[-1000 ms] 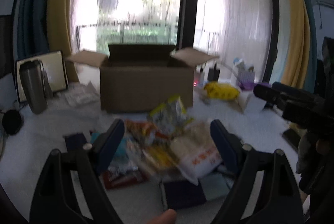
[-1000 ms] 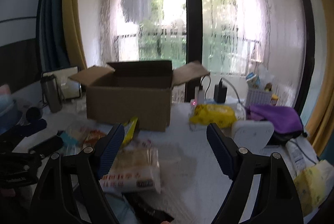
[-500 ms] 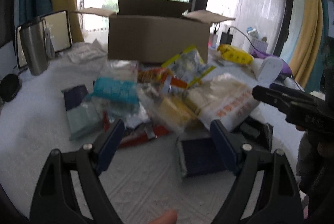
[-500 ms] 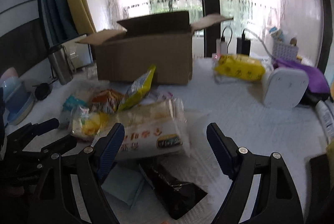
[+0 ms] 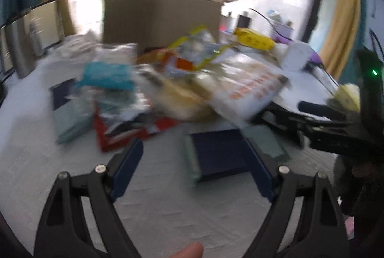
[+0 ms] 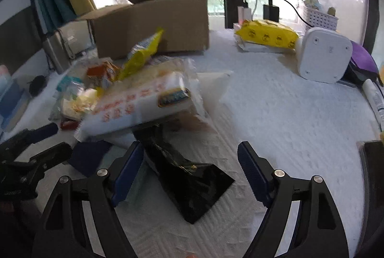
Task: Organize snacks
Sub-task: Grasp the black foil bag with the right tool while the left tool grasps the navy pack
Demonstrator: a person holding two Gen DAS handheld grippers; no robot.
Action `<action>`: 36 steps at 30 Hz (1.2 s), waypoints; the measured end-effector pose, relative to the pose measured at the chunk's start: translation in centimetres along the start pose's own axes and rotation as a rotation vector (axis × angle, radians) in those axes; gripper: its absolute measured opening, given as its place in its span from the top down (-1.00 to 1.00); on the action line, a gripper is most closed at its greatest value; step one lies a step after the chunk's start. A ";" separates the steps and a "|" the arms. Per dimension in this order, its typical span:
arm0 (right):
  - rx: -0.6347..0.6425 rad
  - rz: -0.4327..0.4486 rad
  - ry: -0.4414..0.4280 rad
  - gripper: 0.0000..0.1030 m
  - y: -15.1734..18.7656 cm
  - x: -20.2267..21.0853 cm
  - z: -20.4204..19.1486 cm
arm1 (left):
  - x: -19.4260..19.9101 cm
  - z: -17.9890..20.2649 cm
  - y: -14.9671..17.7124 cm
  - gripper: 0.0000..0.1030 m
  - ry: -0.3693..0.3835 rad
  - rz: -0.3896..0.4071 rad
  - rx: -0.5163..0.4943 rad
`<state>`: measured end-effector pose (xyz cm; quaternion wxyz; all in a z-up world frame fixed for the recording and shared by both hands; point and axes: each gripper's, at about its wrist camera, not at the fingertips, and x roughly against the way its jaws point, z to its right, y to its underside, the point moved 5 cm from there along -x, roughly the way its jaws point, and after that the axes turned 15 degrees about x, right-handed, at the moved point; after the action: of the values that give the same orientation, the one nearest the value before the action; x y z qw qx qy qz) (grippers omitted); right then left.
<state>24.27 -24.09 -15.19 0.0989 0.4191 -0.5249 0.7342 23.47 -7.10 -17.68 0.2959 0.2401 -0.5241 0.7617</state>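
- The left gripper [image 5: 193,162] is seen with its fingers spread wide; nothing is pinched between them, and a dark blue packet [image 5: 219,154] lies on the white cloth [image 5: 153,200] in the gap.
- The right gripper [image 6: 190,165] is also spread apart and empty; a black packet [image 6: 192,183] lies flat between its fingers.
- The snack pile [image 5: 168,87] is found at 12 o'clock from the left gripper, probably a dozen bags, but the view is blurred.
- A large white bag with red letters [image 6: 139,106] rests on the pile, at 11 o'clock from the right gripper.
- The open cardboard box [image 6: 153,22] stands behind the pile, at 12 o'clock.
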 end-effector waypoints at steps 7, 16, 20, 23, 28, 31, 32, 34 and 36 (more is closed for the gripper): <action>0.056 -0.067 -0.014 -0.38 1.0 -0.6 -0.5 | -0.6 3.5 0.6 -0.66 0.069 -0.024 -0.129; 0.059 -0.050 -0.049 0.15 1.8 0.3 -0.3 | -3.3 5.0 -0.2 -0.66 0.152 -0.177 -0.218; 0.059 -0.049 -0.039 0.28 2.3 1.0 0.0 | -3.7 5.1 0.1 -0.66 0.133 -0.201 -0.276; 0.046 -0.045 -0.039 0.30 2.8 1.4 0.4 | -3.2 4.8 0.6 -0.66 0.136 -0.226 -0.293; 0.019 -0.041 -0.043 0.30 3.6 2.1 0.9 | -1.5 4.5 2.1 -0.66 0.137 -0.267 -0.318; 0.010 -0.032 -0.051 0.30 3.7 2.4 0.8 | -0.5 4.5 2.6 -0.66 0.155 -0.291 -0.308; 0.009 -0.028 -0.055 0.30 3.6 2.5 0.6 | -0.3 4.4 2.7 -0.66 0.158 -0.291 -0.305; 0.010 -0.024 -0.064 0.30 3.5 2.5 0.3 | -0.1 3.8 2.5 -0.66 0.140 -0.271 -0.303; 0.012 -0.027 -0.061 0.30 3.4 2.3 0.0 | -1.0 2.9 2.2 -0.66 0.121 -0.272 -0.281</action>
<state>20.83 -26.27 -15.86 0.0902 0.4491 -0.5178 0.7226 22.82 -10.69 -18.85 0.4575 0.2188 -0.5692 0.6472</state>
